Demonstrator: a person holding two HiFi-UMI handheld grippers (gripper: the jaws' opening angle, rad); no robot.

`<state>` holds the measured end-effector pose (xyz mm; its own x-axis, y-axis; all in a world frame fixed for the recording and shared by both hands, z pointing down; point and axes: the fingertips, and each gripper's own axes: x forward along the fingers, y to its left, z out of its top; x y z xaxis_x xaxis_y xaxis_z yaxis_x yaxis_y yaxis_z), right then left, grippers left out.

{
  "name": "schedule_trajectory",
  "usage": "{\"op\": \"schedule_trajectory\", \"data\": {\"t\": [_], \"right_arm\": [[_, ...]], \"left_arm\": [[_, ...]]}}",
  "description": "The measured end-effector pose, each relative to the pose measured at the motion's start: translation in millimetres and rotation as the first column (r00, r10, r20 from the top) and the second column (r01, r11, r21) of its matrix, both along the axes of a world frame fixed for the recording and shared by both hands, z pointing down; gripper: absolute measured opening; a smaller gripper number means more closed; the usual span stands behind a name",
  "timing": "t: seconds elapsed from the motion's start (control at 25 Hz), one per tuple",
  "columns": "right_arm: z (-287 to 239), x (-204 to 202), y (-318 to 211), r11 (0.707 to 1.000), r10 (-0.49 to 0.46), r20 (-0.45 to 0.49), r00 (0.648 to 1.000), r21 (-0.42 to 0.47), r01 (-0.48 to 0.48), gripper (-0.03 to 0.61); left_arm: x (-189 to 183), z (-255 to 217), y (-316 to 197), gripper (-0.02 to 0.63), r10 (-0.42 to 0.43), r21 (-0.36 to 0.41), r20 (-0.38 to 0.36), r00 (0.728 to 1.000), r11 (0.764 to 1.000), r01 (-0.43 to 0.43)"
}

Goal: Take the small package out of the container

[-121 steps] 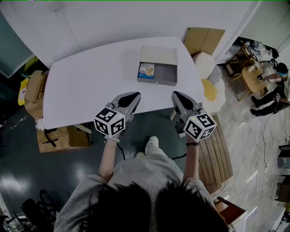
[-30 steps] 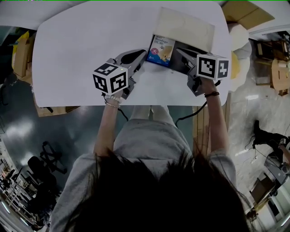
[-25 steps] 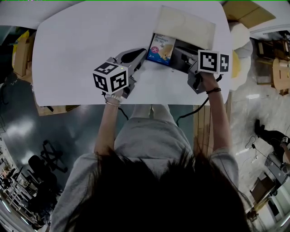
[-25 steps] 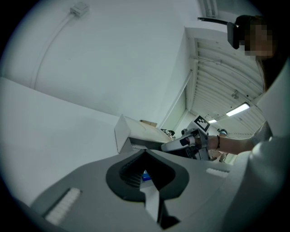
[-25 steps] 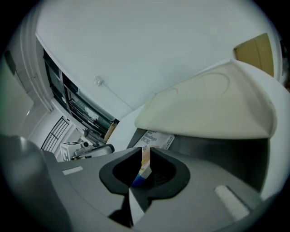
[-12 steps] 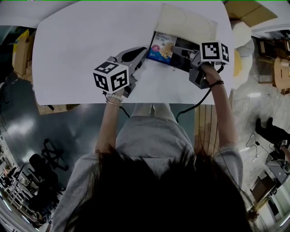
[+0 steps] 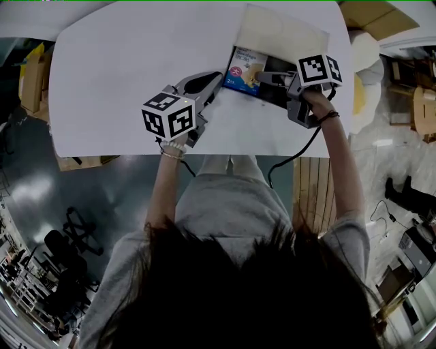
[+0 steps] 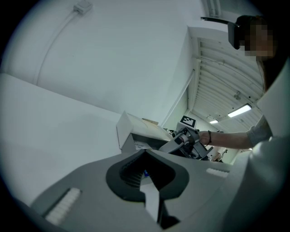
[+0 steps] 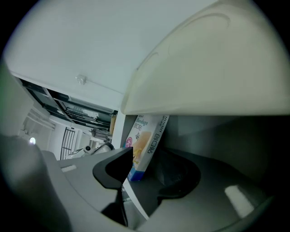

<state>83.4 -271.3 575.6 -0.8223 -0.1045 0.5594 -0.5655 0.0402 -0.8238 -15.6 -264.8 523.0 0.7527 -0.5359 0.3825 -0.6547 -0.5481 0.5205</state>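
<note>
Grey container (image 7: 271, 95) at 1 o'clock on the white table (image 7: 122, 75), its beige lid (image 7: 279, 34) thrown back toward 12 o'clock. Inside, at the 9 o'clock end, the small package (image 7: 242, 68) stands on edge, leaning against the wall: blue and yellow, with a word that appears to read "Bandage" and Korean characters down its side; finer print is illegible.

The right gripper (image 7: 262, 76) reaches into the container from 3 o'clock. Its jaws have just been opening and stand wide, the package between them, nearer the left-hand jaw; the pads do not clamp it.

The left gripper (image 7: 208, 80) rests at 8 o'clock of the container, tips together and empty.

Cardboard boxes (image 7: 371, 13) lie past the table at 1 o'clock; a black cable (image 7: 293, 160) hangs below the right wrist.
</note>
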Motion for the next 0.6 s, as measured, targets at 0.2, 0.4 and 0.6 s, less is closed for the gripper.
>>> {"op": "schedule_trajectory", "data": {"t": [0.2, 0.4, 0.6], "right_arm": [[4.0, -6.0, 2.8, 0.999, -0.021, 0.032, 0.999, -0.031, 0.022, 0.196], [5.1, -10.6, 3.3, 0.998, -0.012, 0.078, 0.997, -0.066, 0.017, 0.193], [3.9, -8.2, 4.1, 0.994, 0.012, 0.091, 0.996, -0.105, -0.002, 0.164]], "left_arm": [[-1.0, 0.3, -0.1, -0.011, -0.007, -0.001, -0.001, 1.0, 1.0, 0.007], [0.2, -0.1, -0.1, -0.011, -0.006, -0.002, 0.0, 1.0, 1.0, 0.006], [1.3, 0.3, 0.3, -0.011, -0.01, -0.003, -0.003, 1.0, 1.0, 0.01]]}}
